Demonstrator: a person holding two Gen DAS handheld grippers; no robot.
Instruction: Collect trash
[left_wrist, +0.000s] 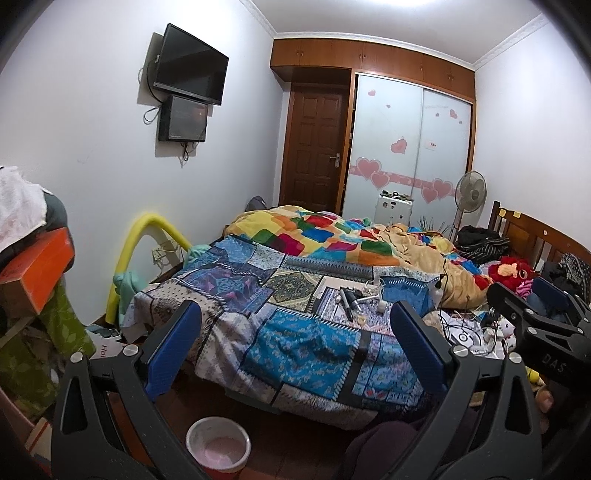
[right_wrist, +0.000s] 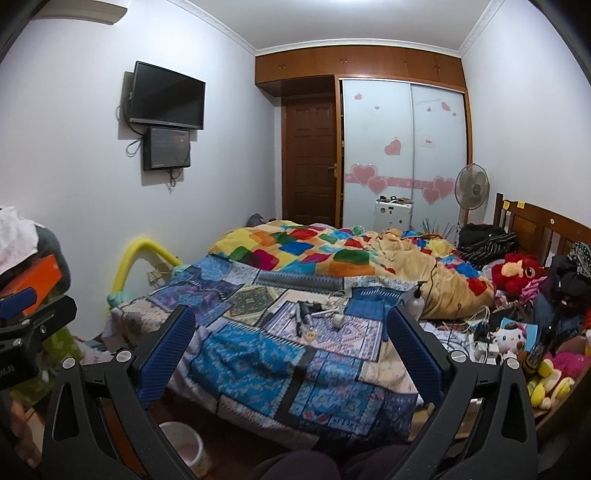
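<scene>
Plainly, stage: neither claw holds anything, and by my judgement no trash is collected yet.
Left claw (left_wrist: 295, 350): blue-padded fingers spread wide, empty, hanging over the foot of the bed.
Right claw (right_wrist: 291, 354): likewise spread and empty; in the left wrist view its black body shows at about 3 o'clock.
Trash candidates: a cluster of small loose items (right_wrist: 317, 315) lies on the blue patchwork bedspread (right_wrist: 258, 354), at 12 o'clock from the right claw and well apart from it; it includes a dark marker-like stick (right_wrist: 297, 320) and a small white cap-like piece (right_wrist: 337, 320). Which of these are rubbish I cannot tell.
Bin: a round white-rimmed bucket with a pale pink inside (left_wrist: 218, 448) stands on the floor at the foot of the bed, at 7 o'clock in the left wrist view.
Risk, wrong pick: useful things sit mixed among the litter, so a hasty grab may bin something worth keeping.
Risk, snag: white cables (right_wrist: 476, 325) and a clear pump bottle (right_wrist: 416, 299) lie just beside the cluster at 2 o'clock; a wide claw sweeping in could hook a cord or tip the bottle.
Risk, soft surface: the bedspread gives and wrinkles, so fingers closing low may pinch cloth along with the item.
Risk, drop: the bucket mouth looks small and sits low, partly hidden by the claw frame, so a release from high up may miss.
</scene>
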